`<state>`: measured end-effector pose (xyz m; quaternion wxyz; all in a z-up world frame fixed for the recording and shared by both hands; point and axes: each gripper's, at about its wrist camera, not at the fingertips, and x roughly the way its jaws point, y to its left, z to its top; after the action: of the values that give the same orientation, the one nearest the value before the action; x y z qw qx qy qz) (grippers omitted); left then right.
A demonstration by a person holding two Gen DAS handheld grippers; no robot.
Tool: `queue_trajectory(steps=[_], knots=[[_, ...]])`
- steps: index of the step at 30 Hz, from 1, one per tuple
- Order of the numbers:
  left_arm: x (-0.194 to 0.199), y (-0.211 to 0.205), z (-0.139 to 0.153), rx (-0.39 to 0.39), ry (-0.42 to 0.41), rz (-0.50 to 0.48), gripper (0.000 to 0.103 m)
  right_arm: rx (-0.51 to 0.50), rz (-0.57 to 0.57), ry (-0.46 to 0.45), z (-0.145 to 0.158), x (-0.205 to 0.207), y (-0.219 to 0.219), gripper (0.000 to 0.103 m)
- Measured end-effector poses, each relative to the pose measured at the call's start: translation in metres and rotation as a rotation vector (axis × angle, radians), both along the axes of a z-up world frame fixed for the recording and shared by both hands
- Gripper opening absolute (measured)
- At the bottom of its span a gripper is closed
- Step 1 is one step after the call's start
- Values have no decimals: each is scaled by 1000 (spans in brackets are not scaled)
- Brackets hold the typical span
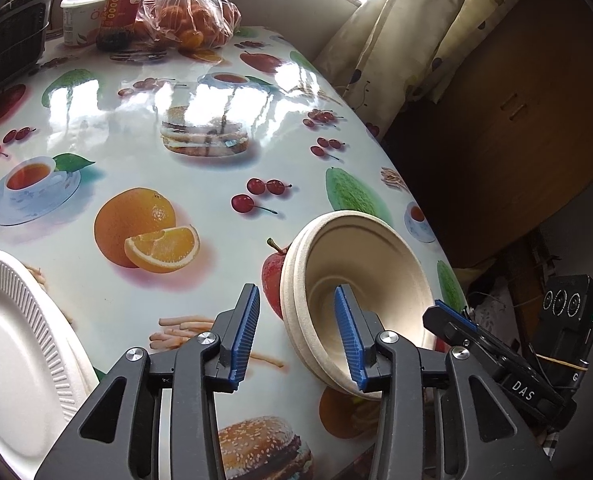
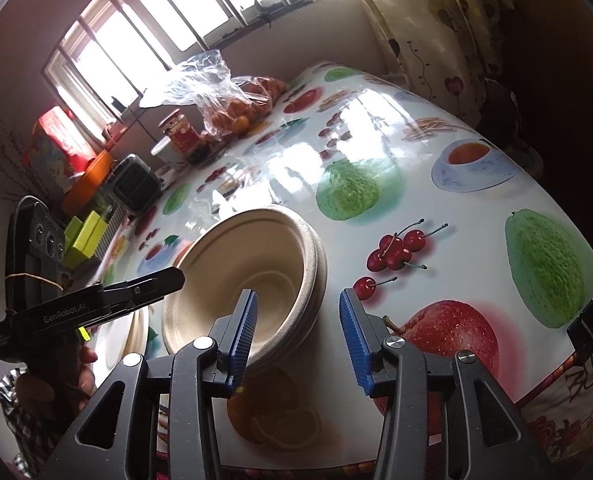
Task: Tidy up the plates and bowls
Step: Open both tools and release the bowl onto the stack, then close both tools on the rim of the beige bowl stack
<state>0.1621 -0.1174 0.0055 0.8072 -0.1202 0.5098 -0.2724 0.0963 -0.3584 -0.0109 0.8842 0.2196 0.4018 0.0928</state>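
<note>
1. Bowls, a nested stack of beige pulp ones, stood tilted on the surface, the fruit-printed oilcloth under them, near its front edge and beside a printed apple.
2. The left tool was released, its blue pads spread wide. One pad sat in front of the stack's near rim, but nothing was gripped between them.
3. The right tool was likewise released. Its left pad overlapped the stack's near rim and its right pad stood outside, so the rim lay roughly between the jaws without being clamped.
4. A white ribbed plate lay to the left of the stack, well apart from it, at the surface's front edge.
5. Judging by this, the step in hand looked like taking hold of the bowl stack so it could be placed relative to the plate.
6. The next move would call for closing one tool on the rim wall, and the tilt suggests the stack could slide or separate if pinched too shallowly.
7. A bag of oranges and a jar sat far behind the stack.
</note>
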Motion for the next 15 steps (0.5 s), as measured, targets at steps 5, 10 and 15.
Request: queue_trajectory(steps=[5, 10, 15], knots=[[0, -3, -3, 26, 0, 1, 40, -4, 1, 5, -2, 2, 1, 45], [1, -6, -6, 47, -5, -4, 40, -9, 3, 13, -7, 5, 4, 47], [2, -7, -9, 46, 2, -1, 40, -11, 0, 20, -11, 7, 4, 47]])
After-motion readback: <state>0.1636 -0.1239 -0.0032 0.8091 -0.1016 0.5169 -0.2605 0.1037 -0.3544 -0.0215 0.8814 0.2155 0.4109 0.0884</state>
